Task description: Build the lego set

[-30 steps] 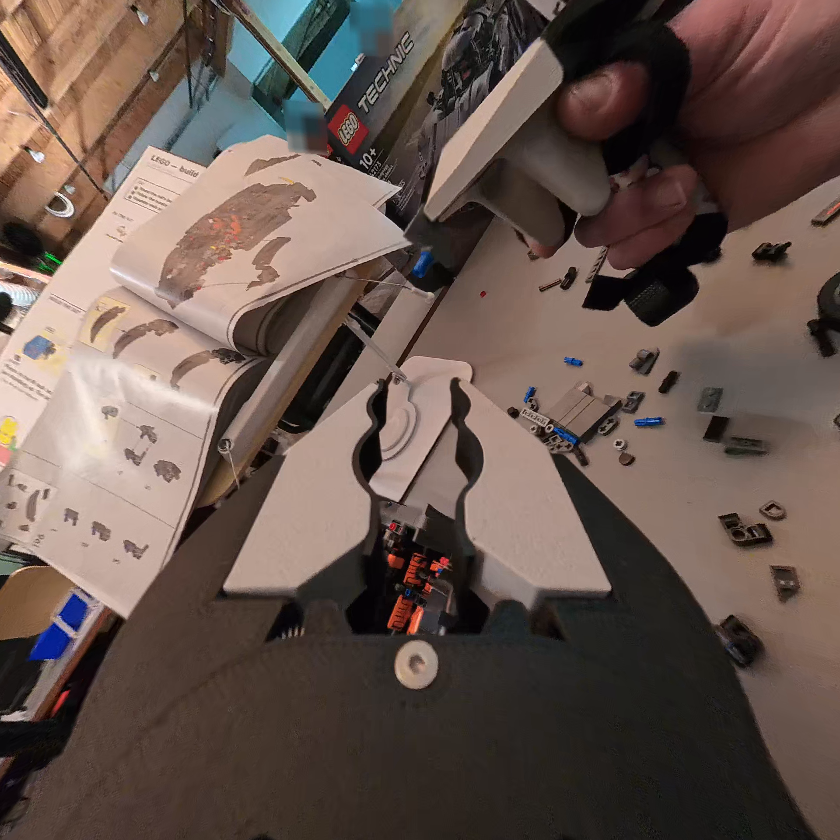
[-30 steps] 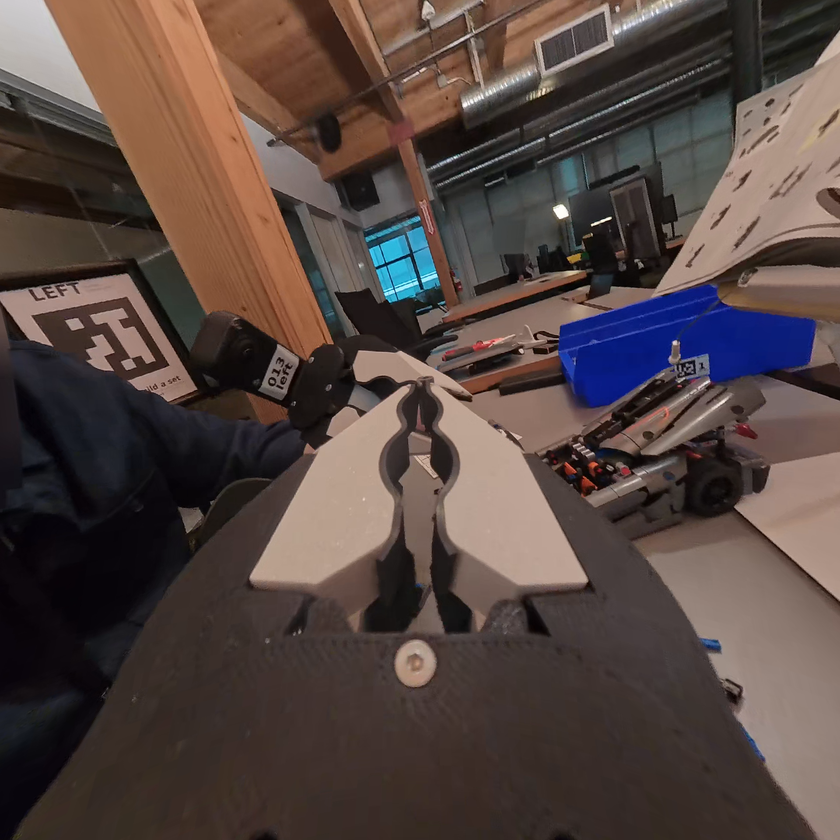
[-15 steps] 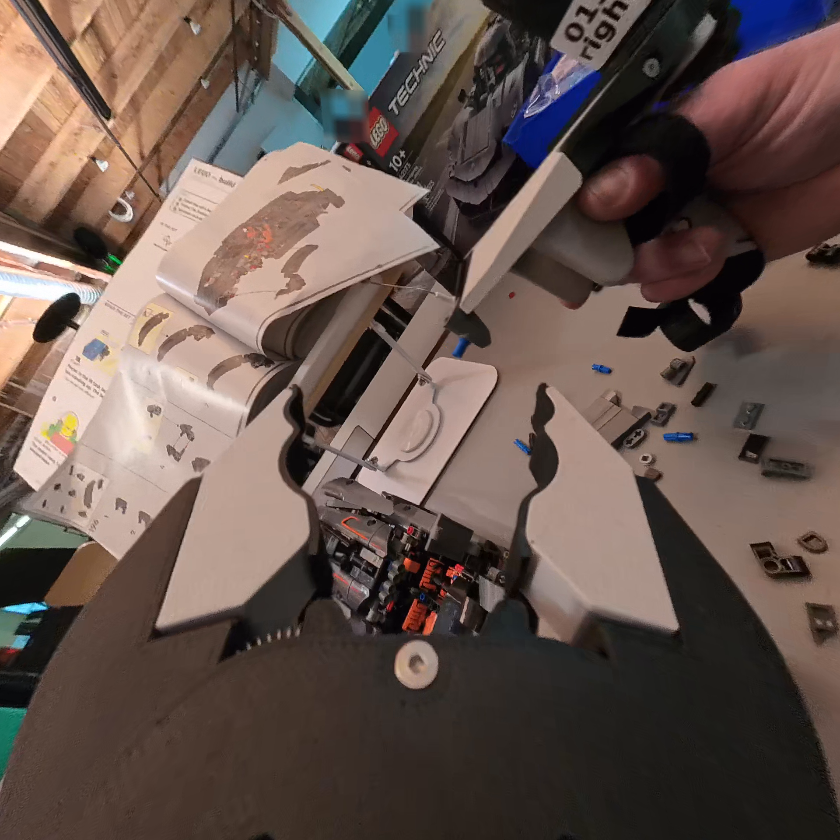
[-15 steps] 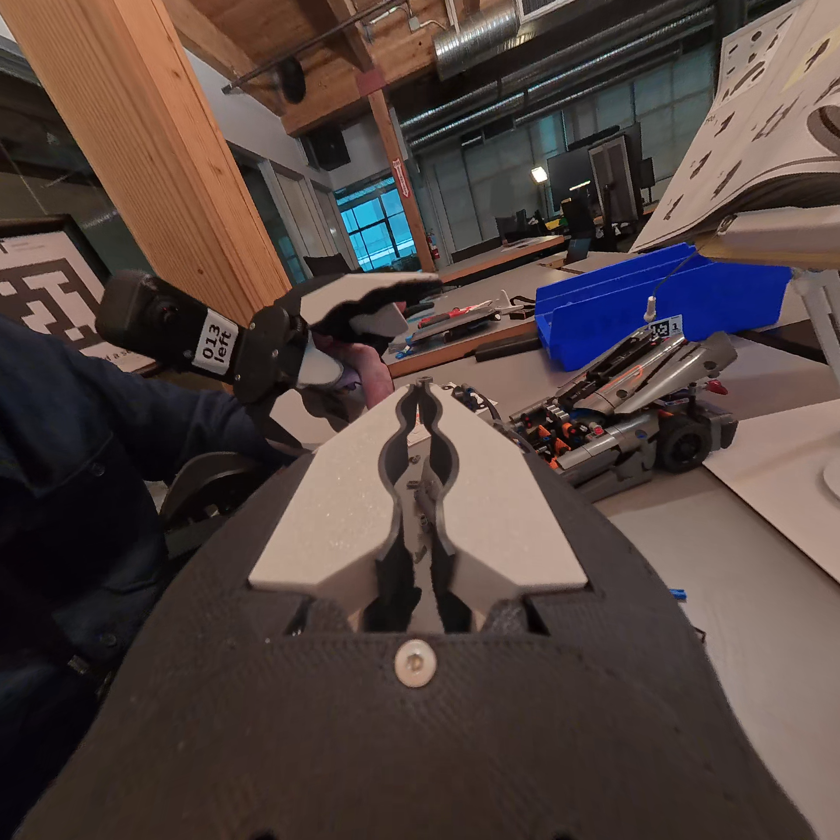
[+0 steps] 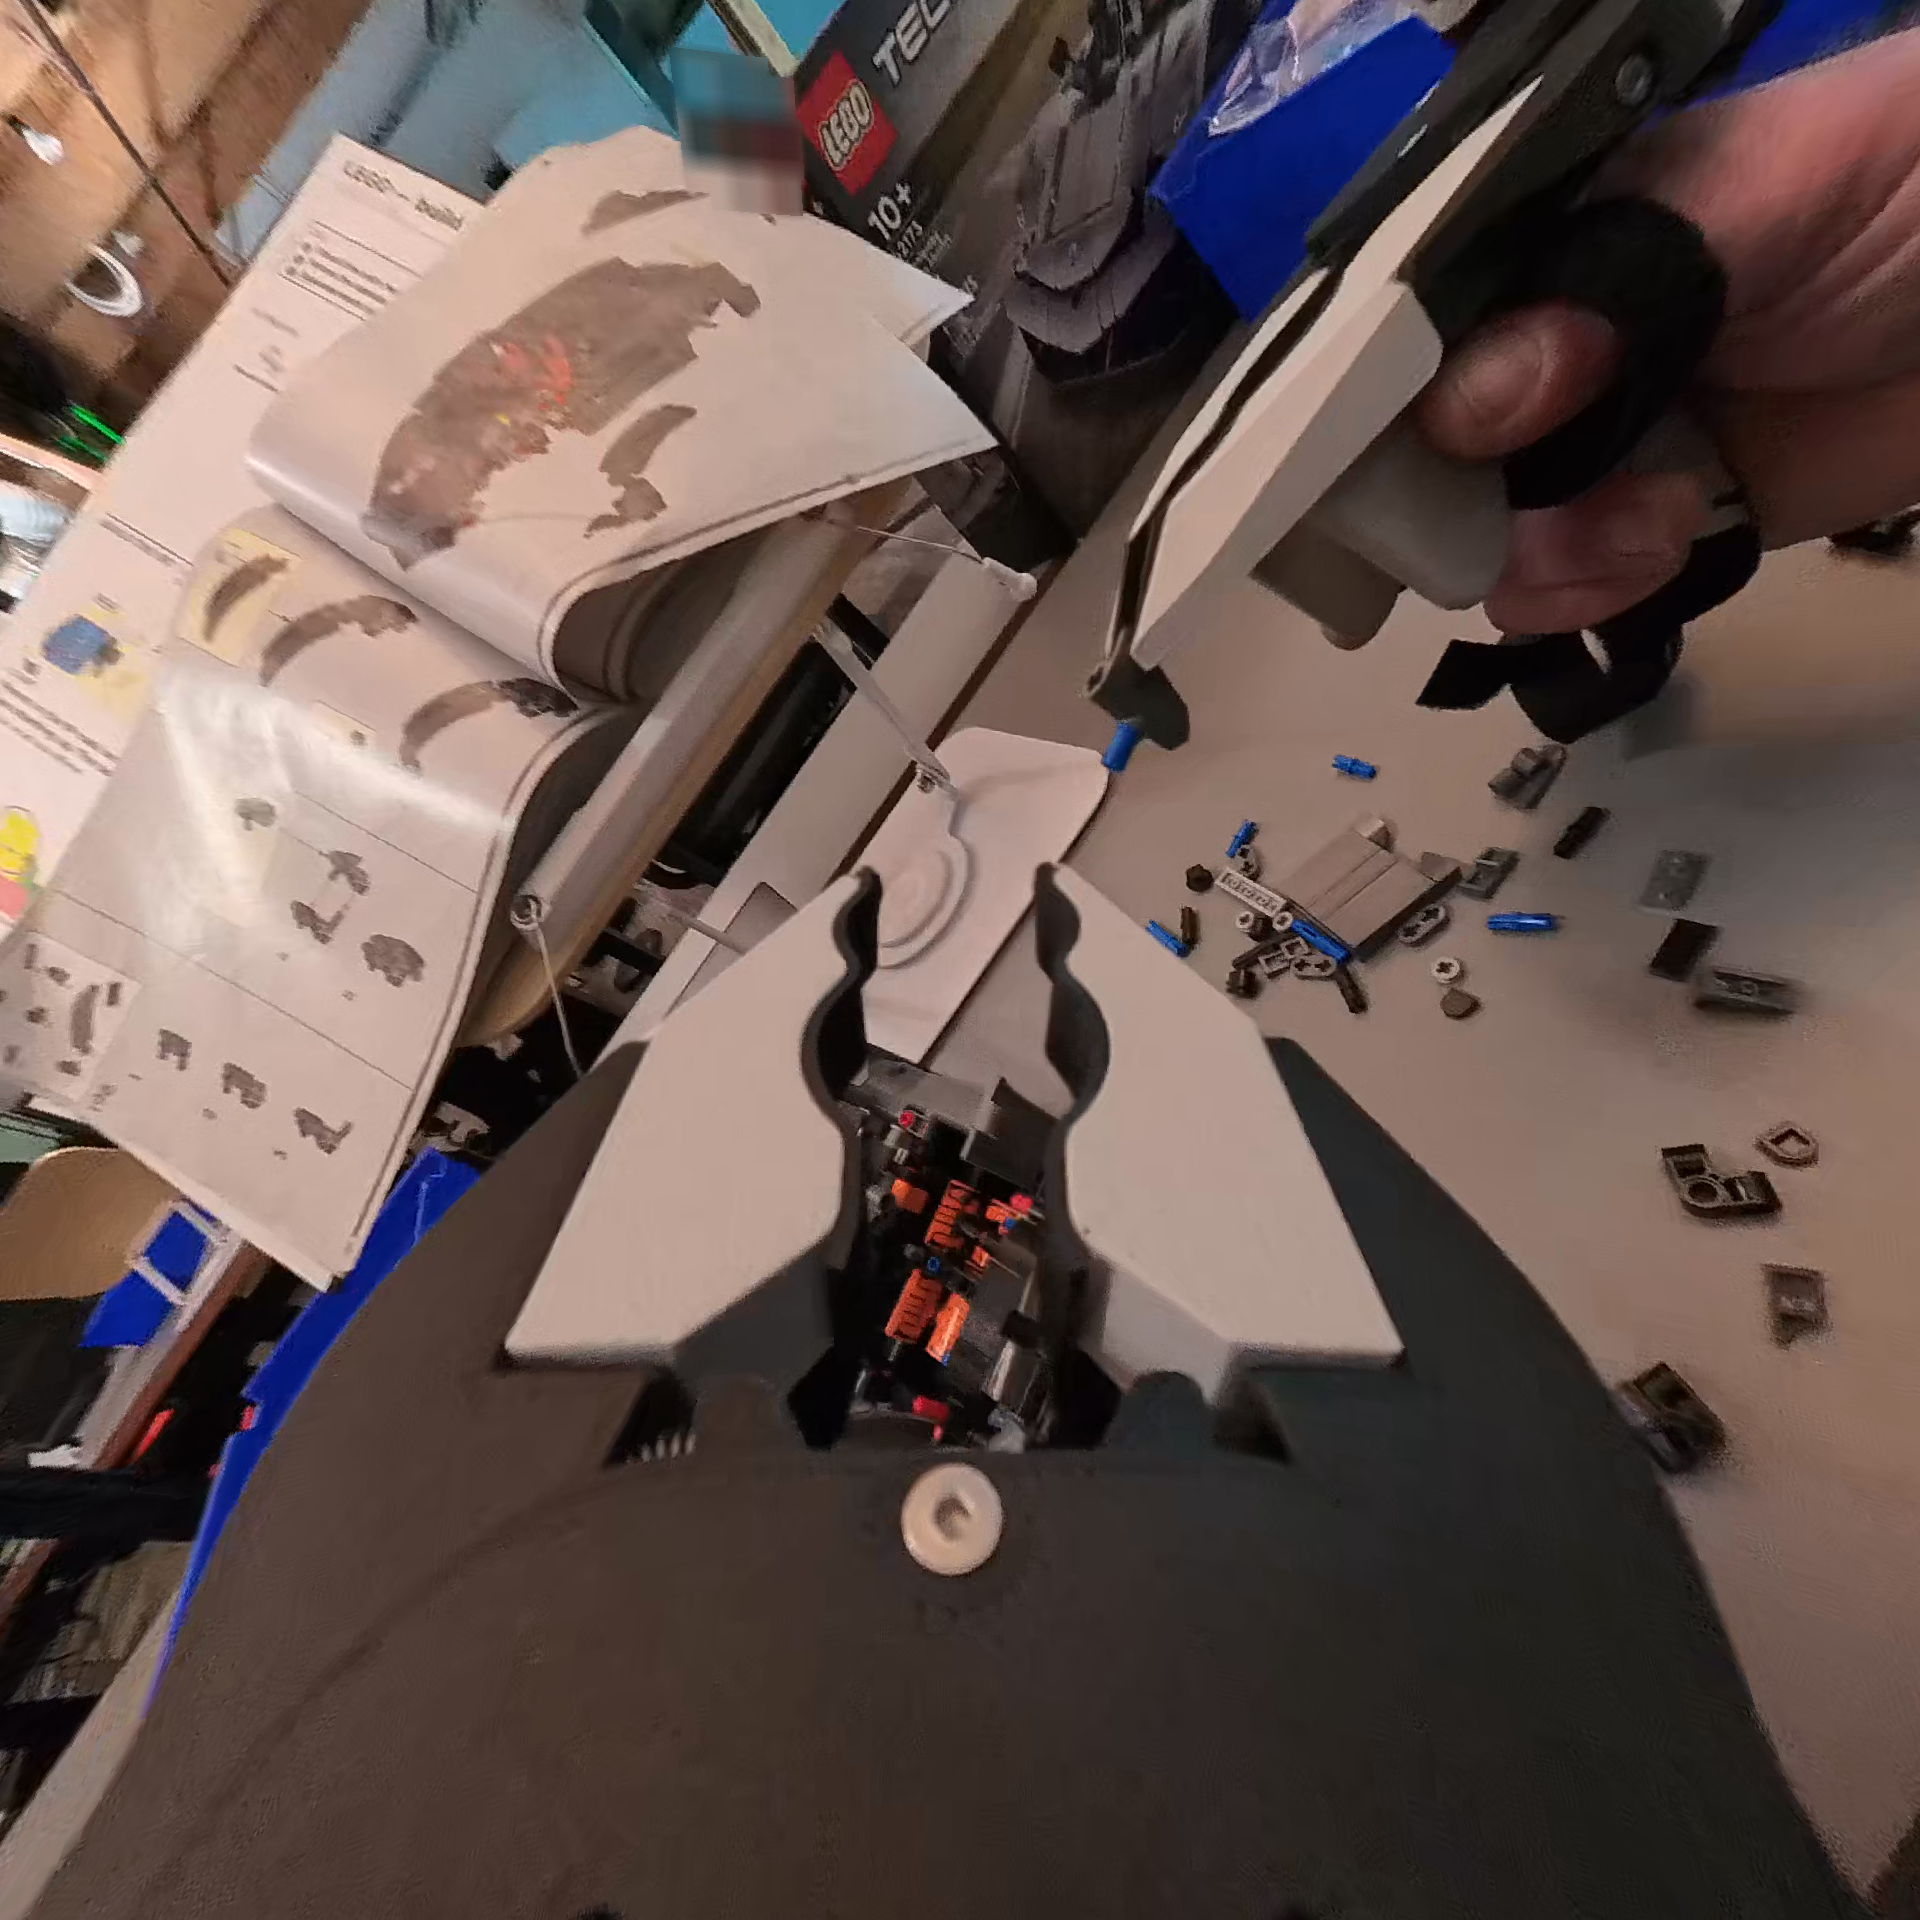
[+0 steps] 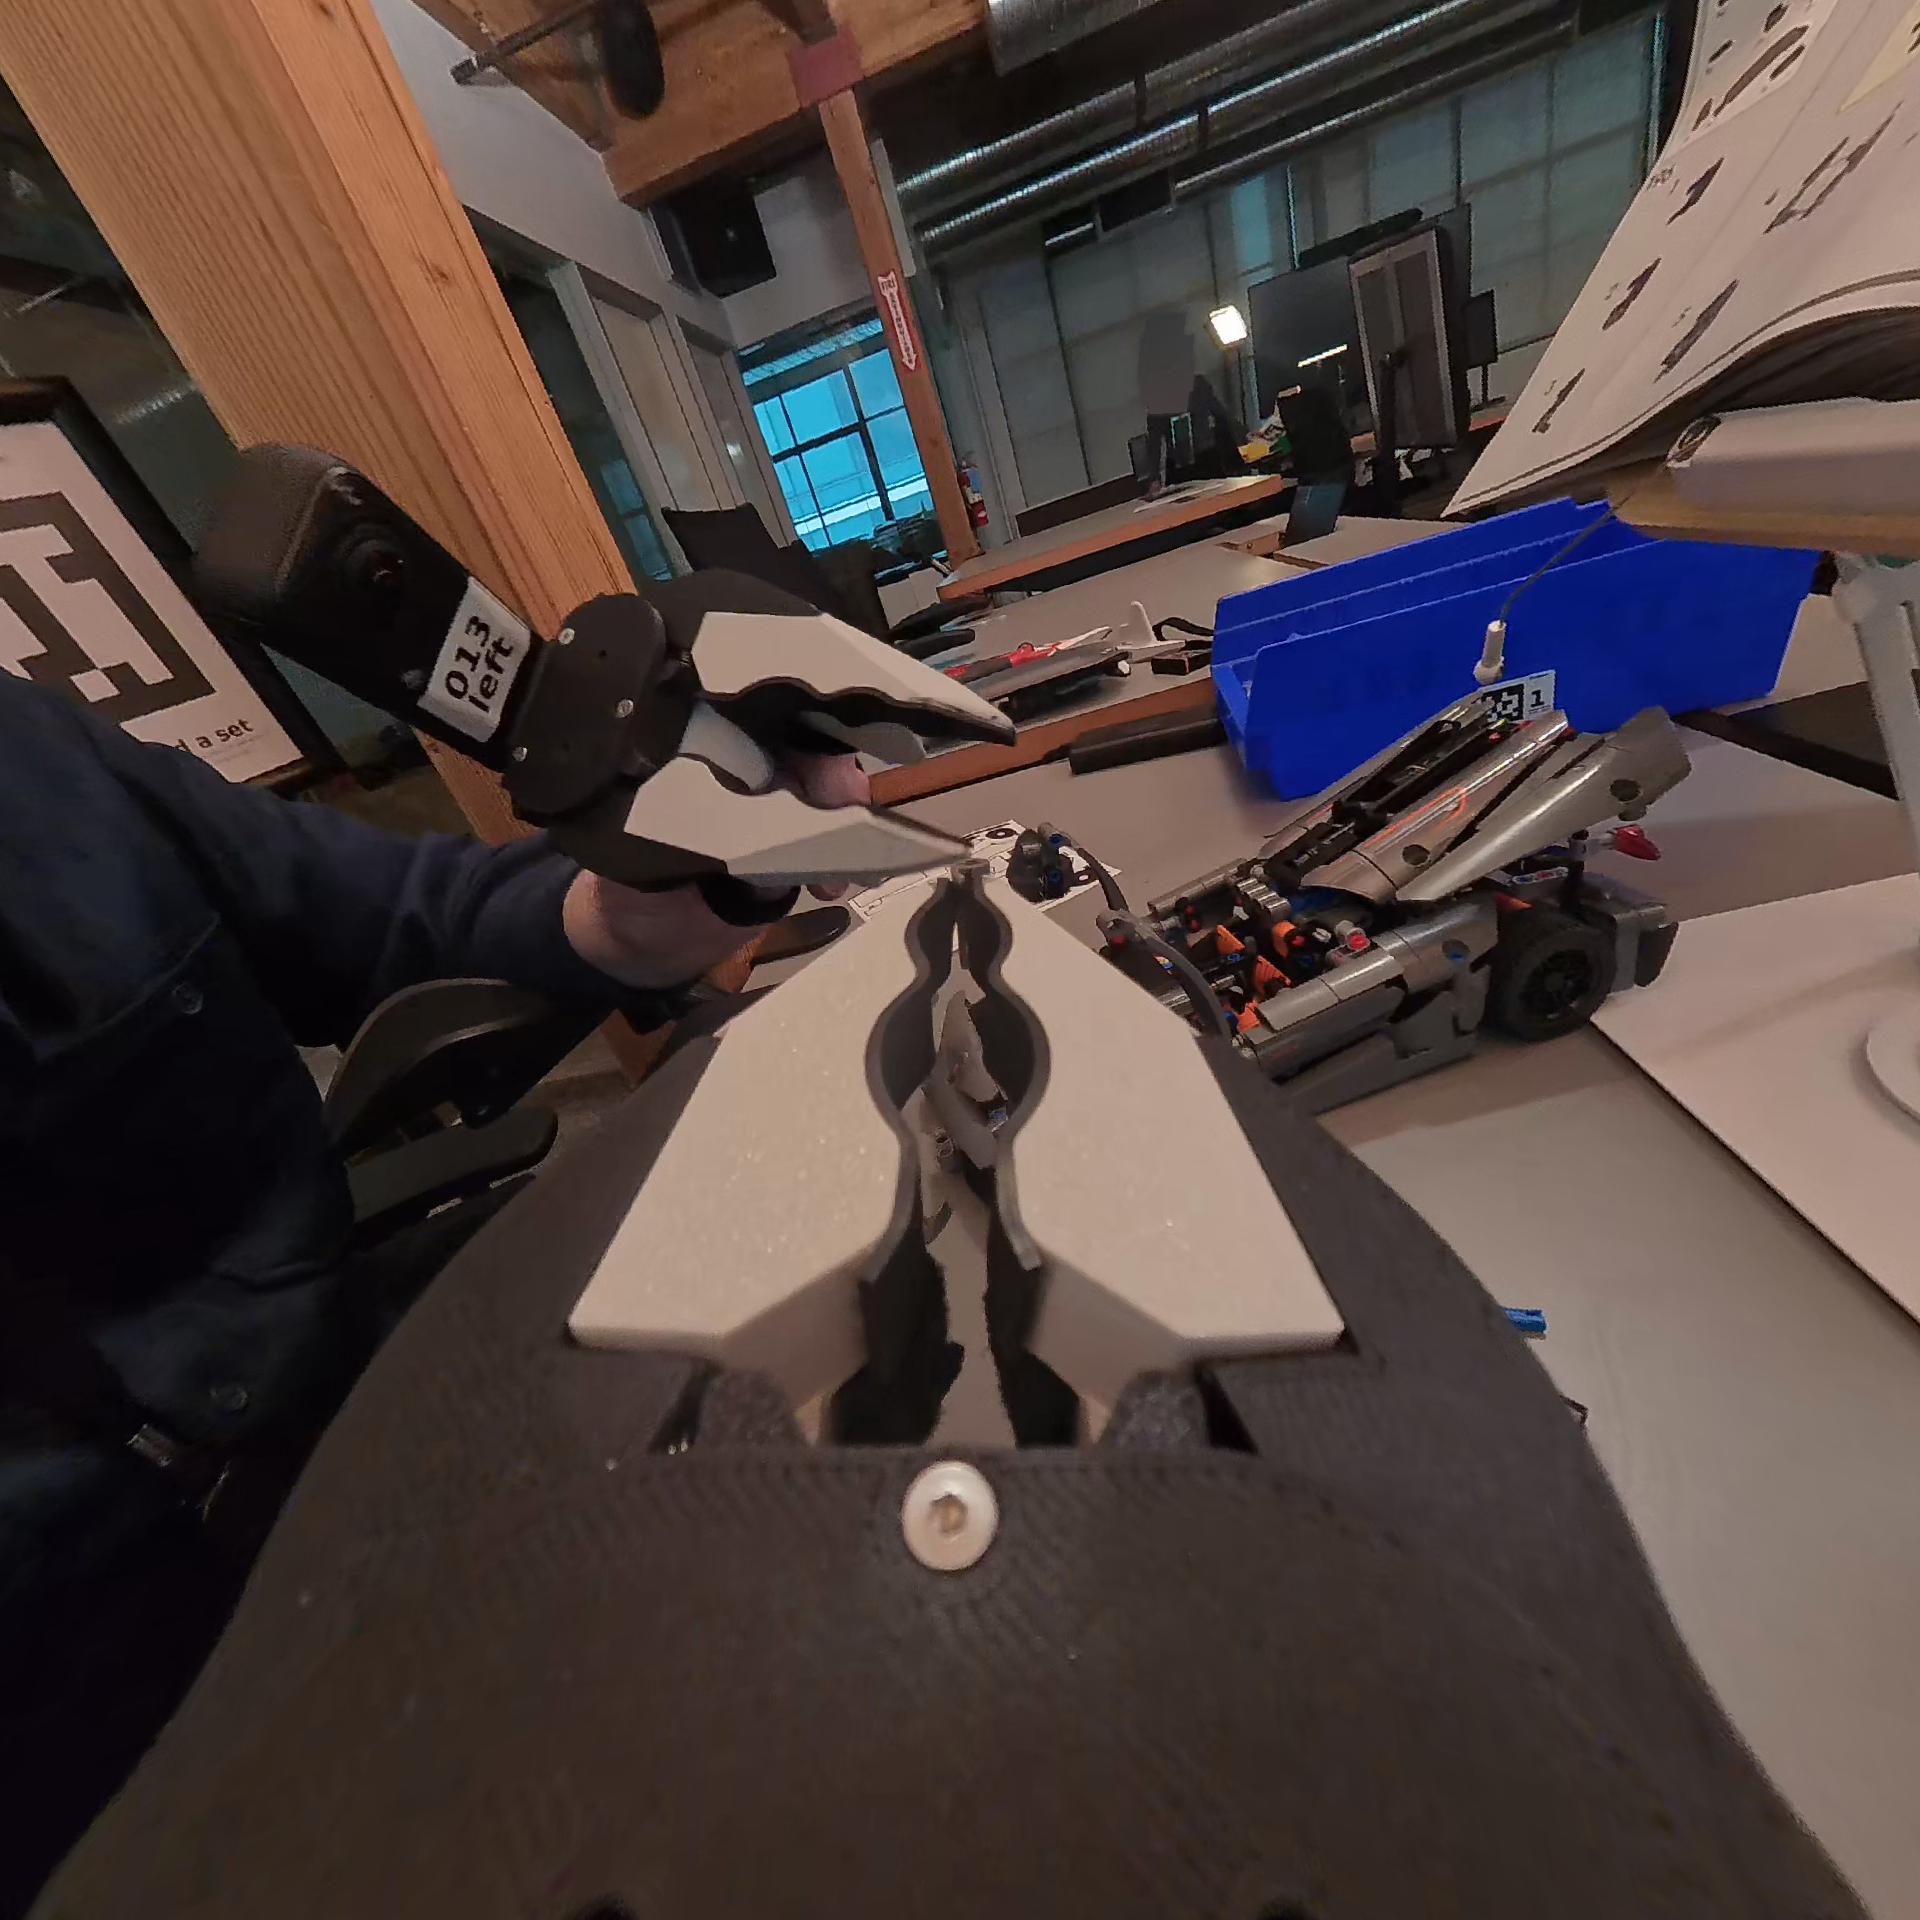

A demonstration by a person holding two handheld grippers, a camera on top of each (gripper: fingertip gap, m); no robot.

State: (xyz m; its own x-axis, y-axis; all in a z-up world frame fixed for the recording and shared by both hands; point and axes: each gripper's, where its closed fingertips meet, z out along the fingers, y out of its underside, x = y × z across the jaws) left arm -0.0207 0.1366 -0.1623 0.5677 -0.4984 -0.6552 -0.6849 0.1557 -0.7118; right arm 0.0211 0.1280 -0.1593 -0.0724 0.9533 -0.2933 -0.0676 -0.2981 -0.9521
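the half-built lego car [image 6: 1392, 914] sits on the grey table [image 6: 1662, 1299], right of centre in your right wrist view, its grey panels tilted up over orange and black innards. in your left wrist view the same car [image 5: 940, 1247] shows only through the gap between your left tongs [image 5: 951, 888], which stand spread apart with nothing between them, low in the middle of the frame.

your right tongs [image 6: 961, 878] are pressed nearly together at the tips on a small black piece with a blue pin [image 5: 1127, 717]; in the left view it hangs at upper right of centre, above the table. whether the piece is one part or two is hard to tell through the blur.

loose pieces [image 5: 1340, 904], grey, black and blue, lie scattered across the right side of the left view. the open instruction book [image 5: 436, 644] fills the upper left on its stand, with the set's box [image 5: 935, 135] at top centre. a blue bin [image 6: 1507, 644] stands behind the car in the right view.
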